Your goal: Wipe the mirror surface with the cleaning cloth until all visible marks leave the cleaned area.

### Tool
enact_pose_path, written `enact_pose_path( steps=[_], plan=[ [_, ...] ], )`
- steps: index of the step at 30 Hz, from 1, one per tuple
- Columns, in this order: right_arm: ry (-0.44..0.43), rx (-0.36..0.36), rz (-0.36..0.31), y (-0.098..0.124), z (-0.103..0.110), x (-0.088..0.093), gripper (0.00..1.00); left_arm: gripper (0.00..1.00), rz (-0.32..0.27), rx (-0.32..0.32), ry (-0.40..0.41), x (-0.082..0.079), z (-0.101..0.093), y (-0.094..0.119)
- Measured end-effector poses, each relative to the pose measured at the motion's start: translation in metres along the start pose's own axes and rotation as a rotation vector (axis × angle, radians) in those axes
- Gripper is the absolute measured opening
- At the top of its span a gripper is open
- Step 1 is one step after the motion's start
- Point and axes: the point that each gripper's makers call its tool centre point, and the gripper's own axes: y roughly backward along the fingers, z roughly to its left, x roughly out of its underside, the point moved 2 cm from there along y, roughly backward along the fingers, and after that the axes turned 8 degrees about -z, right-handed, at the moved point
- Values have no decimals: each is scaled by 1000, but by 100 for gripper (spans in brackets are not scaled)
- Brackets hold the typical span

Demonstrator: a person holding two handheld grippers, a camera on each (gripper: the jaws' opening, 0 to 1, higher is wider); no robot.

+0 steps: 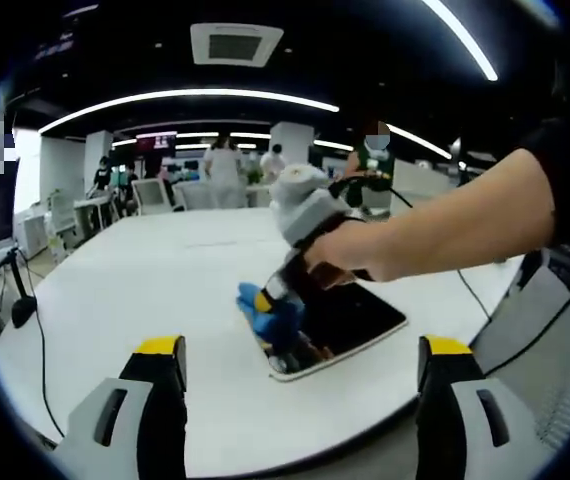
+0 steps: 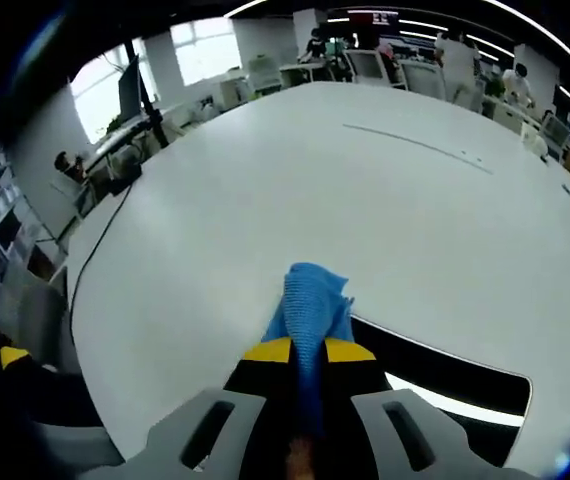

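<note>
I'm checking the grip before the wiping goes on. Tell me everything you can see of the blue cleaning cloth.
The cleaning cloth is bright blue, soft and woven-looking, bunched into a crumpled wad. The right tool is shut on it, its yellow-tipped jaws pinching the cloth so that a rumpled end sticks out ahead of them. In the left gripper view that end presses on the near corner of the dark mirror, which lies flat on the white table.

We recorded the left gripper (image 1: 300, 368) as having grey jaws with yellow tips and black inner faces, each jaw bearing a dark slot. The right gripper (image 2: 307, 352) matched, its grey body seen from the left gripper view with a black cable attached. The person's arm (image 1: 445, 225) carried a dark sleeve at its upper end.
</note>
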Motion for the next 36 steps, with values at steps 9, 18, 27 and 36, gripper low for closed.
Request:
enact_pose_path(
  steps=[9,18,27,36],
  plan=[
    [10,0,4,0,1,0,5,96,-2,1,0,0,0,0],
    [91,-21,11,3,7,3,5,95,-5,4,-2,0,-1,-1],
    [128,-65,36,8,13,9,5,95,-9,-1,-2,-1,-1,-1],
    [151,-82,49,-1,2,7,5,96,-2,1,-1,1,-1,-2]
  ],
)
